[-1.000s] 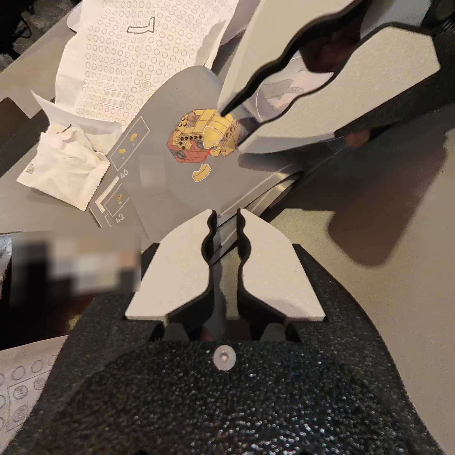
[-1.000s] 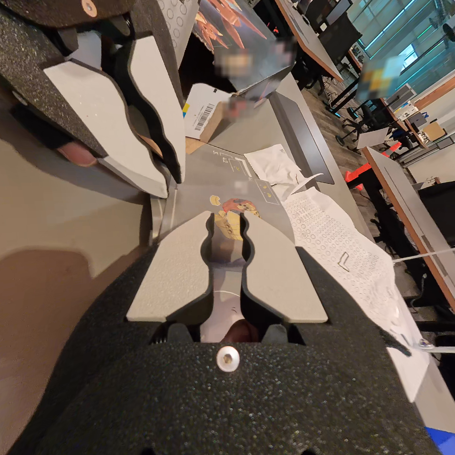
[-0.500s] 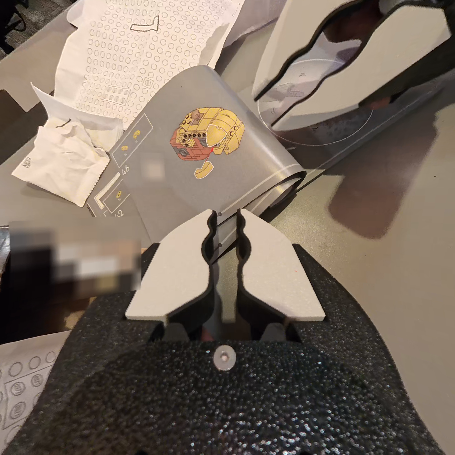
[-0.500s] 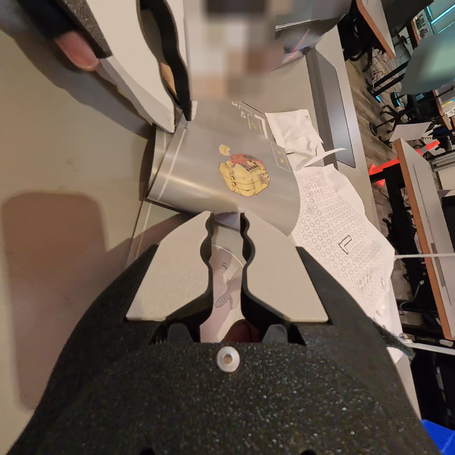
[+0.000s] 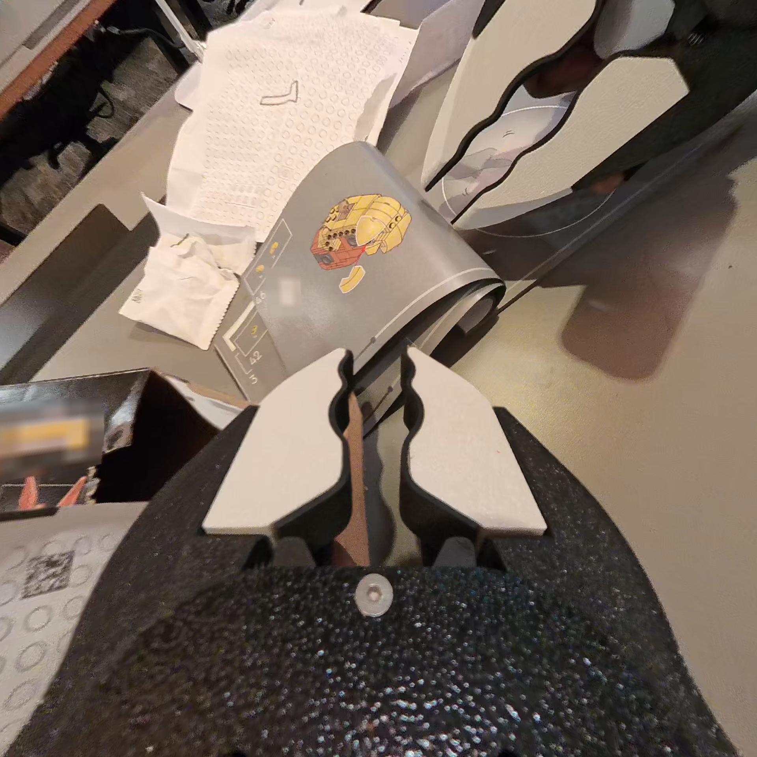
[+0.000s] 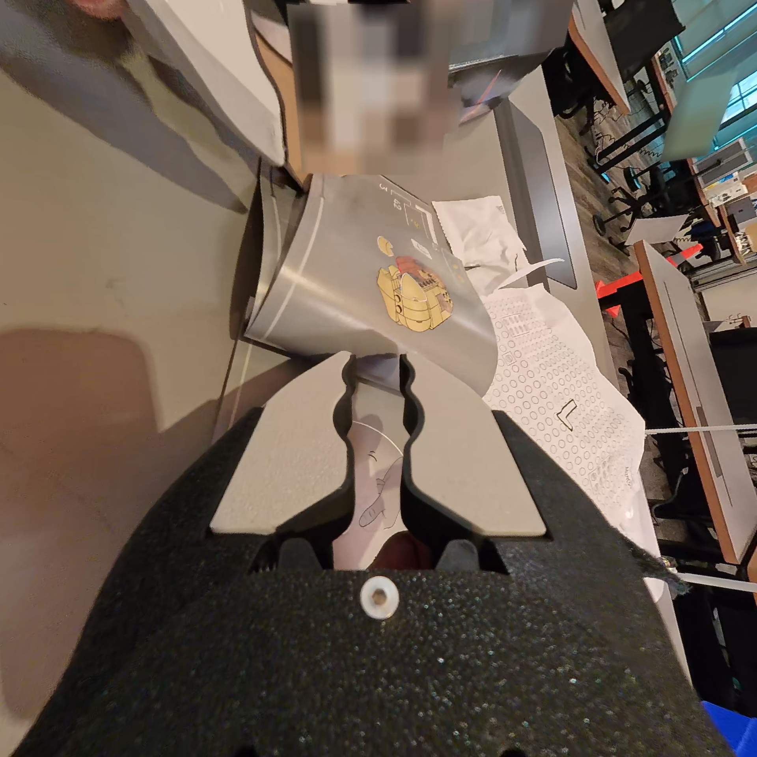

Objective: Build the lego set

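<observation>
Left gripper (image 5: 375, 368) sits low at the bottom centre of the left wrist view, reaching forward over the table (image 5: 573, 430), jaws slightly apart and gripping nothing; a brown cardboard edge and the near edge of the grey instruction booklet (image 5: 327, 295) lie in the gap. Right gripper (image 6: 375, 368) reaches over the booklet's flat page, jaws slightly apart, nothing gripped; the curled page rises just ahead. White paper bags (image 5: 286, 123) lie beyond, upper left
</observation>
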`<state>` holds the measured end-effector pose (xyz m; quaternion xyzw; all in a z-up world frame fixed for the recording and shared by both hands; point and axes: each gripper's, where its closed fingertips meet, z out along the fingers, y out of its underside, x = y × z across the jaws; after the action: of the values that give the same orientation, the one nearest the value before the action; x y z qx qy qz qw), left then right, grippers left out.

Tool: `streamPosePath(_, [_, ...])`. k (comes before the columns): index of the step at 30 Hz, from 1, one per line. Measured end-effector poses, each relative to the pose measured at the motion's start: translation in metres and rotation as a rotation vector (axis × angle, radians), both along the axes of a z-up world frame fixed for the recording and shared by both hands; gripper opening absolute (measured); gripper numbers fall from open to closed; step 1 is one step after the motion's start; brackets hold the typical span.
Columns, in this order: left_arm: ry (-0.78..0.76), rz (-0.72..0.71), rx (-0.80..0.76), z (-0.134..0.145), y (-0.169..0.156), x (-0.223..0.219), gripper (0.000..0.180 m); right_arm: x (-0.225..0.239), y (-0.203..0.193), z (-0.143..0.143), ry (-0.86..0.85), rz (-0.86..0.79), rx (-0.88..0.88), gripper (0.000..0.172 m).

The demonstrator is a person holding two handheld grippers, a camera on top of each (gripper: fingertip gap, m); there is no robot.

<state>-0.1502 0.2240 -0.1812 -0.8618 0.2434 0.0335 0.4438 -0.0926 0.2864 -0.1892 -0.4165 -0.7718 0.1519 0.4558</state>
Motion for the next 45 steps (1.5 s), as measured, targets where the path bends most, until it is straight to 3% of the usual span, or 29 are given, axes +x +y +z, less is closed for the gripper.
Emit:
streamPosePath(13, [0.084,0.108,-0.075,-0.01,-0.04,-0.03,0.026,-0.001,0.0,0.002,0.011,-0.001,-0.005,0.02])
streamPosePath(29, [0.265,0.139,-0.207,-0.043,-0.051,-0.054,0.03,-0.001,-0.002,0.003,0.013,0.003,-0.003,0.02])
streamPosePath(37, [0.344,0.145,-0.227,-0.047,-0.053,-0.062,0.002,-0.002,-0.003,0.002,0.012,0.007,0.0,0.02])
streamPosePath(45, [0.313,0.268,-0.167,-0.026,-0.058,-0.082,0.001,-0.003,-0.003,0.003,0.012,0.008,0.004,0.02])
